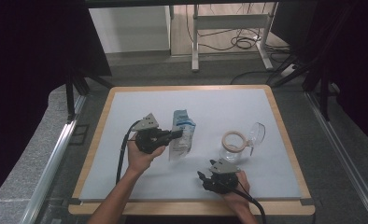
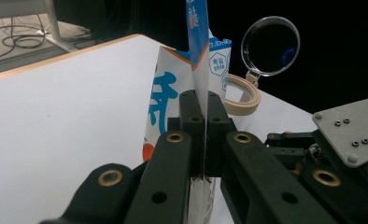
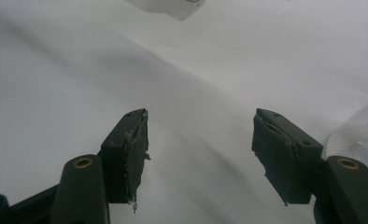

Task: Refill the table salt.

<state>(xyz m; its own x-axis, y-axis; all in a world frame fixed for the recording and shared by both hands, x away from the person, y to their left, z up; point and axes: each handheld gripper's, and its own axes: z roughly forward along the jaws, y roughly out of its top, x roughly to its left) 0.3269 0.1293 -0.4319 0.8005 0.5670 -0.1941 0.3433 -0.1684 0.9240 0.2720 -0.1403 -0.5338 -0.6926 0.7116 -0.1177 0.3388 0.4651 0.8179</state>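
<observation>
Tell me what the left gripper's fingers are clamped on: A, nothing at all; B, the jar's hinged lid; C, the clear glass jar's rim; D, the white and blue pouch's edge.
D: in the left gripper view the left gripper has its fingers pressed together on the thin edge of the white and blue printed pouch.

Counter (image 1: 126,95): white top w/ light wood edging, set on grey carpeted floor (image 1: 23,172). Black curtains (image 1: 28,51) hang left & right. Behind: white wall panel (image 1: 128,28), white metal desk frame (image 1: 229,23) on wood-tone flooring, black cables (image 1: 243,42) coiled beneath. Metal rails (image 1: 51,158) flank counter sides. Lighting even, overhead.
</observation>
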